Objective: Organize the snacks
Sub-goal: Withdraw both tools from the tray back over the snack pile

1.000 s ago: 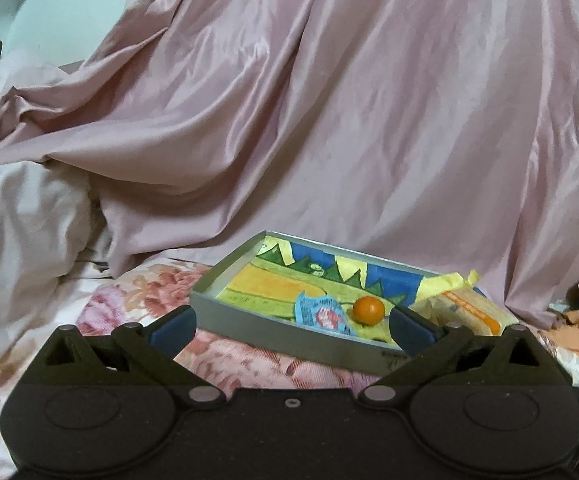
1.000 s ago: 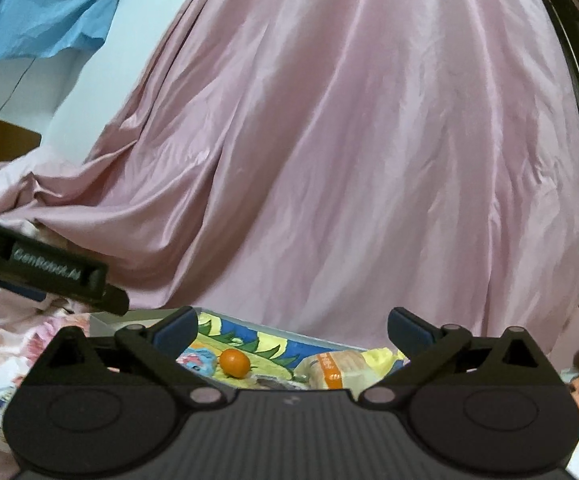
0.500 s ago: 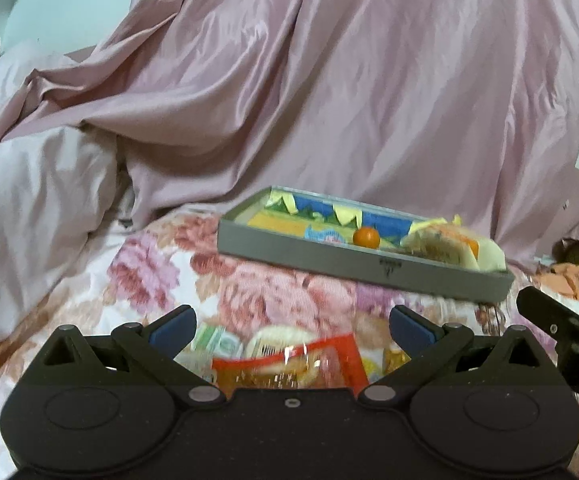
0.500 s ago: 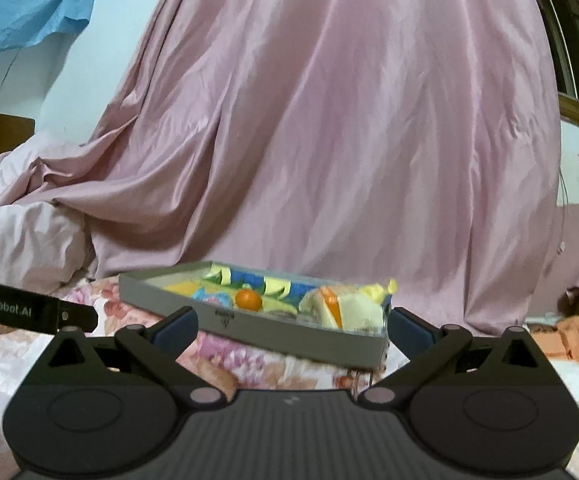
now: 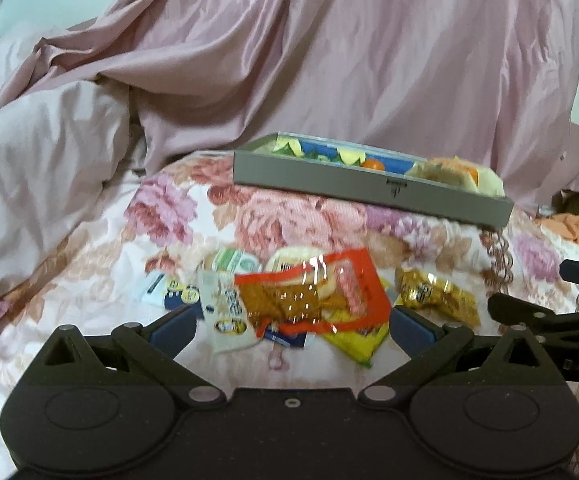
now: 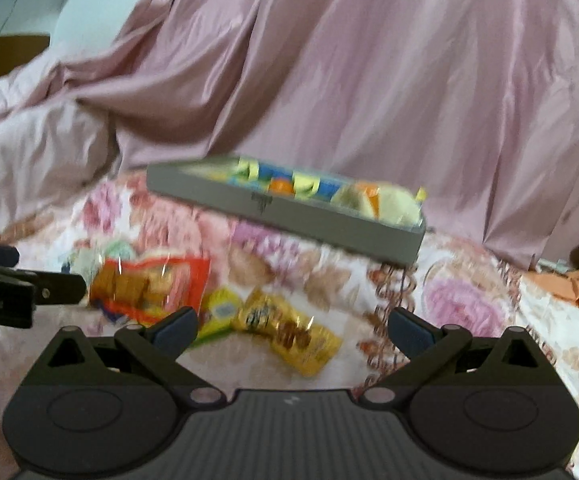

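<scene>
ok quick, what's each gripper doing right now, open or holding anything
Left gripper: open, holding nothing, above the red snack packet.
Right gripper: open, holding nothing, near the gold snack packet.

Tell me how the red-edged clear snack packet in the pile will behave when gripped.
The red-edged packet has glossy, crinkled film, so it is probably slippery and floppy. It seems to hold loose fried pieces, likely light and crushable. It lies on other packets, so lifting it may drag the white sachet along.
</scene>
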The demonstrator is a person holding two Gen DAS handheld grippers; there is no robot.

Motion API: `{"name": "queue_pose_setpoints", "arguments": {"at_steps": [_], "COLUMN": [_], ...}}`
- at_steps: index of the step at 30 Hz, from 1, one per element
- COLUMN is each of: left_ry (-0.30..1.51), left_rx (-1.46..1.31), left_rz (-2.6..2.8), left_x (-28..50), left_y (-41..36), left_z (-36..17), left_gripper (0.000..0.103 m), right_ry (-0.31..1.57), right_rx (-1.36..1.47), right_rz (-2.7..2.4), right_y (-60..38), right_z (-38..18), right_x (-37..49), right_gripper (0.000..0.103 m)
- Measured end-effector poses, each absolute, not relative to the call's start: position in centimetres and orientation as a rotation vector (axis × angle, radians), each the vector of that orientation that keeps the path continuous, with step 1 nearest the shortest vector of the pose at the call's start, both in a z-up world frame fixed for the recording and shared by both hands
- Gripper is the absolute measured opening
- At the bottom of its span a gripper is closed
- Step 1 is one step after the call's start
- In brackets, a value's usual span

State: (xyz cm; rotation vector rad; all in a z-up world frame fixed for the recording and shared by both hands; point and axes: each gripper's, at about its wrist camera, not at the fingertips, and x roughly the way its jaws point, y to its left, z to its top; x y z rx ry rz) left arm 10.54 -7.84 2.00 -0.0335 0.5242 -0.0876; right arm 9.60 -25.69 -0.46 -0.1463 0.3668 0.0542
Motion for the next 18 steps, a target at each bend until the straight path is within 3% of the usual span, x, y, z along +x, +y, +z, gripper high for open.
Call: {"name": "queue_pose_setpoints", "arguments": {"at_steps": [18], "left_ry": [0.618], "left_rx": [0.013], "left_rz": [-0.065], "left_x": [11.2], "left_y": [-7.7], "left_z": [-0.4], "left_gripper": [0.102], "right_ry": [0.599], "right_rx": [-0.135], "right_rz": [0.096], "right_y": [-25.6], "right_z": [-2.8], "right_x": [12.0], "right_gripper": [0.103]}}
